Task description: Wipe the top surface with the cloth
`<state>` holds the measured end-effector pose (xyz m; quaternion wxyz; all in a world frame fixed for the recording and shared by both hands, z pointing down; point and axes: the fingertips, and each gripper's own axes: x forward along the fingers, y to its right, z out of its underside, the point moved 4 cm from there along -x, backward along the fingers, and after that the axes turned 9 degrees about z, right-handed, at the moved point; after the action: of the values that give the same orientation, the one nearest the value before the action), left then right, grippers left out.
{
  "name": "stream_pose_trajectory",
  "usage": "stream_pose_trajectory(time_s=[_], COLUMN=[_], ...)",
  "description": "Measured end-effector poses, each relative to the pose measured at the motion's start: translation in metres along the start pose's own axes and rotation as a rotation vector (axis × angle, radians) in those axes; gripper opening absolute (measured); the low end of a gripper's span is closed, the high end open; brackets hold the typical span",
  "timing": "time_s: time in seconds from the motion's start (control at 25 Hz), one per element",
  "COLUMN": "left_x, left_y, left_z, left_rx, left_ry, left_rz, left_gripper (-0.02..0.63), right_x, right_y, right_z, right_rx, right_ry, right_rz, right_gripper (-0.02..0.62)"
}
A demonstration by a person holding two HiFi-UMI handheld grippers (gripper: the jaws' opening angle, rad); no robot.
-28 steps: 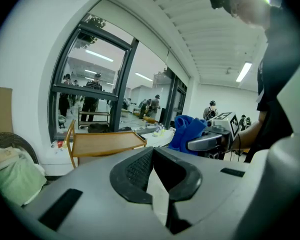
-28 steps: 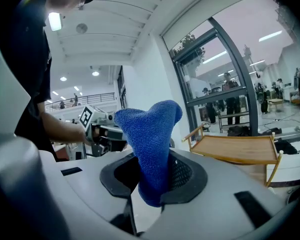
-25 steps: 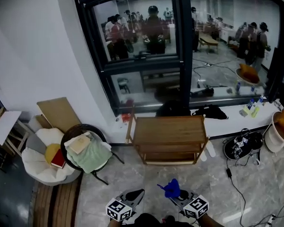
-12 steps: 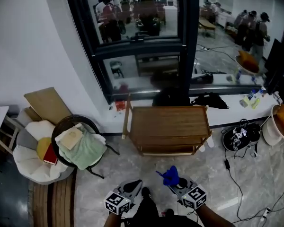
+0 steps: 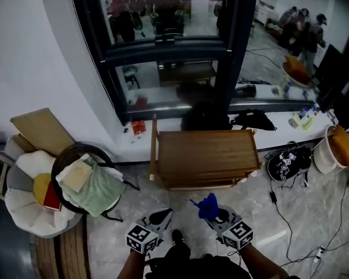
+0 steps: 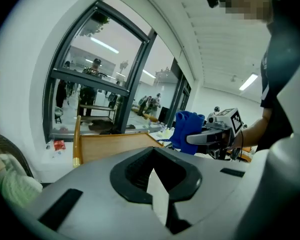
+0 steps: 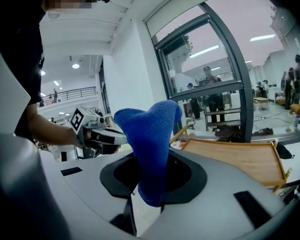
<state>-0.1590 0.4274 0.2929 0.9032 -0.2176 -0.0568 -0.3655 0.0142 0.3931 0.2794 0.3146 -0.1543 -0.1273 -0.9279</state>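
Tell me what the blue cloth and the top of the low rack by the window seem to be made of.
The blue cloth looks like soft microfibre or terry fabric with a matte finish: a fine nubbly pile shows, and it folds softly at its upper end. The rack top appears to be wood or wood veneer, smooth with a slight sheen: it is warm brown with faint lengthwise grain lines.

Two handheld grippers hover over a marble floor (image 5: 314, 214), the right gripper (image 5: 213, 213) clutching a blue cloth (image 5: 208, 204). A wooden table (image 5: 206, 150) stands ahead of both; a fabric-heaped chair (image 5: 70, 152) sits far left of the left gripper (image 5: 161, 216).
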Motion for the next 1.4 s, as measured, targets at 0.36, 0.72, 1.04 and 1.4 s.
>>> stream_pose_trajectory(time_s=[0.36, 0.72, 1.04, 1.4], left_x=[-0.002, 0.009, 0.037, 0.101], left_y=[-0.043, -0.080, -0.117, -0.174], left_z=[-0.014, -0.022, -0.043, -0.086], left_rx=[0.029, 0.014, 0.032, 0.042], left_ry=[-0.022, -0.024, -0.061, -0.110], left_rz=[0.081, 0.063, 0.012, -0.042], left_gripper=[0.011, 0.011, 0.011, 0.011], right_x=[0.039, 0.071, 0.120, 0.181], right_y=[0.006, 0.018, 0.057, 0.134], right_z=[-0.013, -0.022, -0.034, -0.065], right_rx=[0.000, -0.006, 0.002, -0.011], right_ry=[-0.034, -0.033, -0.019, -0.025], right_rz=[0.065, 0.046, -0.027, -0.109], right_gripper=[0.092, 0.092, 0.092, 0.092])
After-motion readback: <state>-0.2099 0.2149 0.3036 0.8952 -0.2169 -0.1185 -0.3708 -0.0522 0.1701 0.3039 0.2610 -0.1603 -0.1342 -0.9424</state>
